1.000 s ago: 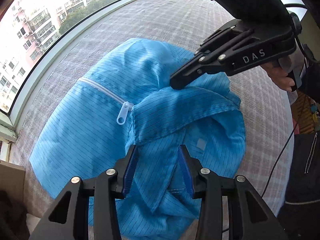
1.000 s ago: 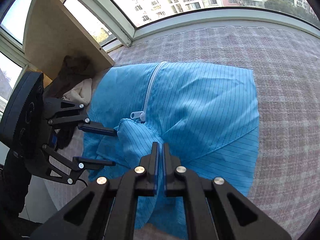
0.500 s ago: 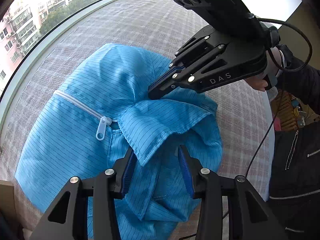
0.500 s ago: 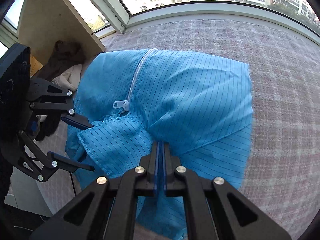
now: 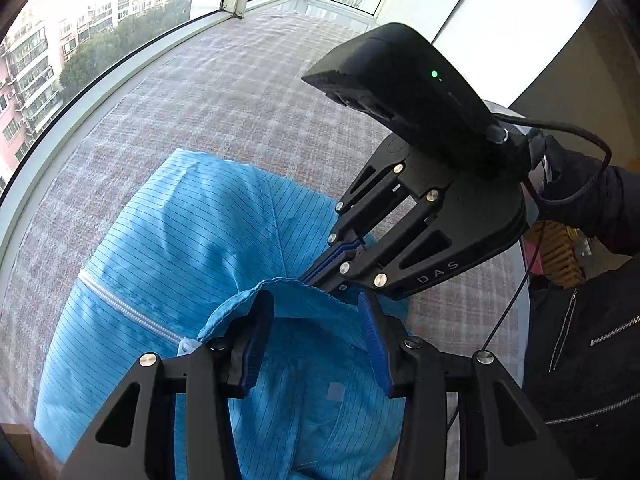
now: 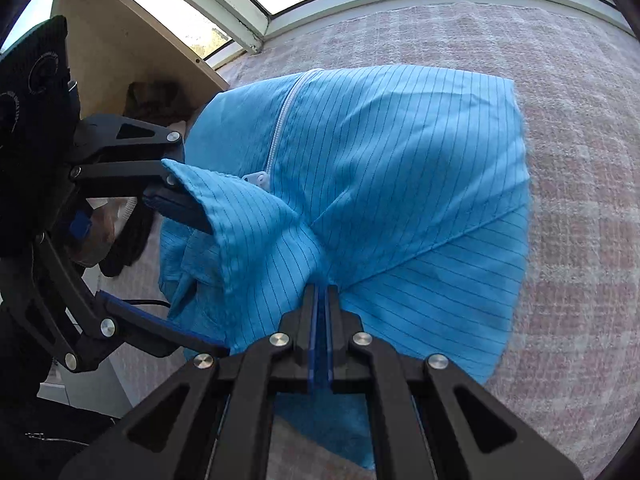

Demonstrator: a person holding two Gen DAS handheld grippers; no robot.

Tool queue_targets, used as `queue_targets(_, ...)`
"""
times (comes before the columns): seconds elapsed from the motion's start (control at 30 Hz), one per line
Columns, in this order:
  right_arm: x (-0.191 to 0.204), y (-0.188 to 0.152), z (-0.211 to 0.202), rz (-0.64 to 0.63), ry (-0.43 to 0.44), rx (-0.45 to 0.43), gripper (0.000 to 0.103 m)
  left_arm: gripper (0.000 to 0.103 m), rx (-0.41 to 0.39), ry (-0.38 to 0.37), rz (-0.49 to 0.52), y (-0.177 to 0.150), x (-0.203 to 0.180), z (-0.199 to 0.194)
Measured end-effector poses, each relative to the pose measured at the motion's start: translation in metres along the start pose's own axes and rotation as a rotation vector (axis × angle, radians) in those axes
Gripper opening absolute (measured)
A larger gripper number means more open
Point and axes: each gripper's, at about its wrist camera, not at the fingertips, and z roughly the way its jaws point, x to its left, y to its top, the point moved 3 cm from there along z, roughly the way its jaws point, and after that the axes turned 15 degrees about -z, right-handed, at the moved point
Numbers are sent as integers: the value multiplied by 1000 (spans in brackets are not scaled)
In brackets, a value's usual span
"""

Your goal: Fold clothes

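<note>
While your right gripper [image 6: 320,292] pinches the blue jacket [image 6: 392,168] with its fingers closed on the cloth, your left gripper [image 5: 316,340] stands half open, the raised collar flap [image 5: 304,300] draped across and between its fingers, not clamped as far as can be seen. That flap lies straight ahead of the left fingers, so the left hand is nearer it. The jacket lies on the checked cover [image 6: 580,120], its zip [image 6: 280,128] running away from you towards the window. Count: one jacket, one zip pull, two grippers.
</note>
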Motion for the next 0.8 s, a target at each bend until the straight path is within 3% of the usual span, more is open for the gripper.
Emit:
queue_targets(0.2,6,-14,-30,-17,-99,-38,3,42,34,-7,-71,10,24,24)
queue_targets(0.33,20,-11,-46,-56,-156,-67,3,42,29,-7,-36,4,16,15)
queue_targets(0.5,13,-13,-2,-66,-94,8,3,42,52,-2,-47,-22,11,9)
queue_targets(0.6,15,-13,8,-76,-95,10,3,42,69,-25,-34,-37,1,15)
queue_targets(0.8,23,-5,11,-70,34,-21,3,42,65,-63,1,-31,-17,24)
